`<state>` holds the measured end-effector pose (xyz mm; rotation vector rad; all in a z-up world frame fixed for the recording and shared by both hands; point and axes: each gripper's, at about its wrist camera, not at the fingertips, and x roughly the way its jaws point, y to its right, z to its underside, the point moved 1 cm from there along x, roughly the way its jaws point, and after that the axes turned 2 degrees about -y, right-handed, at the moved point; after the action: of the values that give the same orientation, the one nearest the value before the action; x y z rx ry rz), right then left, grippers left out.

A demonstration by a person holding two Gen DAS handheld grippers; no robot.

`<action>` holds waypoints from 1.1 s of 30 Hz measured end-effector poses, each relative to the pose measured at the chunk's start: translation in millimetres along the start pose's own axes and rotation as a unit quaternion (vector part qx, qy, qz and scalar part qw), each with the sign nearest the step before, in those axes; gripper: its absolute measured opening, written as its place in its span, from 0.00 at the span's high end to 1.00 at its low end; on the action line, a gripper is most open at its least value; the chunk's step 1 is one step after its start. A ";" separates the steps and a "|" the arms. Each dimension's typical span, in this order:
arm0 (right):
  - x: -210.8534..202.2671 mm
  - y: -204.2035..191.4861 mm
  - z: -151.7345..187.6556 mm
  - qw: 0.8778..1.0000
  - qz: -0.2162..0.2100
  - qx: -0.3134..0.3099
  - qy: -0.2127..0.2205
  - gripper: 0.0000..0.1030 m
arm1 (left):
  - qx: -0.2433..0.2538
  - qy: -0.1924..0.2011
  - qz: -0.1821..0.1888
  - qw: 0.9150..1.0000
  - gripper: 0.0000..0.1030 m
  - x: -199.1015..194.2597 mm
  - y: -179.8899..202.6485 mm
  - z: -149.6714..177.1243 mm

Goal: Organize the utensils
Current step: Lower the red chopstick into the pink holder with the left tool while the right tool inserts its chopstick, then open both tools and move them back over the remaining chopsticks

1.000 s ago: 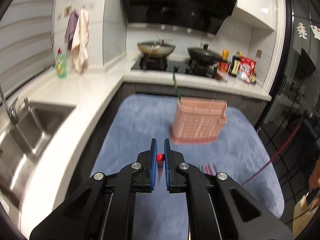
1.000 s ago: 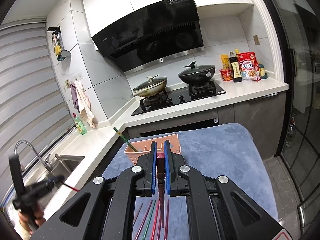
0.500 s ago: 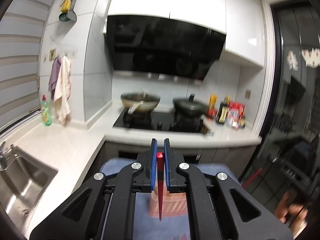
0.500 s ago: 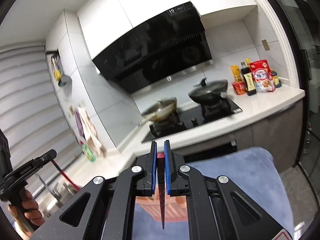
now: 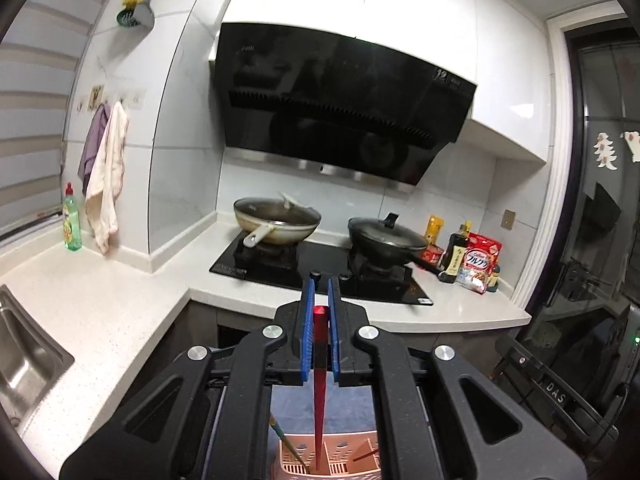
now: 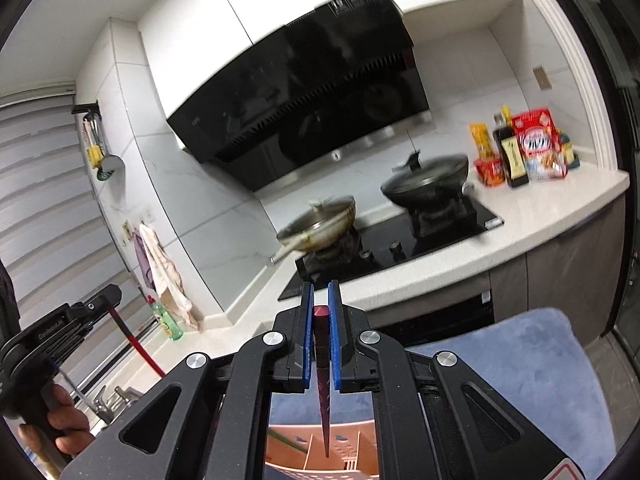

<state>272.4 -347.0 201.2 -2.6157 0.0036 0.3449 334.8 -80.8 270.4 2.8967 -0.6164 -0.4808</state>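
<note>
Pinching light, stiff, slick chopsticks near their tops, left gripper (image 5: 319, 300) clamps the red chopstick (image 5: 319, 384), right gripper (image 6: 320, 300) the maroon chopstick (image 6: 324, 392), over the pink utensil basket (image 5: 344, 458).

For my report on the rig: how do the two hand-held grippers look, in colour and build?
Both look alike. The left gripper and right gripper have matte black angular bodies with triangular cut-outs, round silver bolts, and ribbed blue pads inside the fingers. White lettering marks the left gripper's side.

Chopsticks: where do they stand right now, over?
Left tongs shut on red chopstick, tip inside pink utensil basket. Right tongs shut on dark red chopstick, above basket. Nothing blocking.
</note>
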 end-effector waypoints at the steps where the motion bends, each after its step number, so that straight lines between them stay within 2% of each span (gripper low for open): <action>1: 4.3 2.3 2.4 1.000 0.001 0.003 -0.005 0.93 | -0.003 -0.003 0.001 1.000 0.94 4.0 -2.1 2.9; 11: 28.5 13.3 28.1 0.999 0.024 -0.005 -0.036 0.93 | -0.009 -0.044 -0.007 0.999 0.93 34.5 -16.4 33.5; 14: 27.0 12.9 28.8 0.999 0.032 -0.011 -0.033 0.87 | -0.017 -0.058 -0.004 0.998 0.92 39.0 -19.6 42.7; 15: 25.1 13.1 28.1 0.999 0.034 -0.011 -0.032 0.85 | -0.017 -0.060 -0.006 0.998 0.88 38.5 -20.5 44.4; 16: 22.7 13.1 26.5 0.999 0.034 -0.009 -0.030 0.84 | -0.018 -0.060 -0.012 0.998 0.77 37.5 -20.9 45.4; 18: 16.5 13.0 22.7 0.999 0.033 -0.005 -0.025 0.76 | -0.018 -0.055 -0.020 0.998 0.63 31.5 -21.6 46.2; 23: -9.2 1.6 16.7 0.999 0.029 -0.023 -0.011 0.69 | 0.002 -0.052 -0.030 0.998 0.57 13.3 -14.9 48.0; 25: -19.9 -2.4 17.6 0.999 0.027 -0.030 -0.012 0.66 | 0.015 -0.054 -0.038 0.998 0.51 3.9 -10.6 49.9; 30: -50.5 -11.8 33.6 0.998 0.027 -0.050 -0.034 0.61 | 0.037 -0.069 -0.056 0.995 0.50 -23.5 -4.3 64.8; 33: -69.8 -12.9 53.3 0.996 0.026 -0.056 -0.058 0.59 | 0.053 -0.089 -0.066 0.992 0.48 -42.1 -2.7 87.5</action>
<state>192.8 -314.4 179.4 -2.7065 0.0126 0.5280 269.9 -66.9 199.4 3.0318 -0.4880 -0.7525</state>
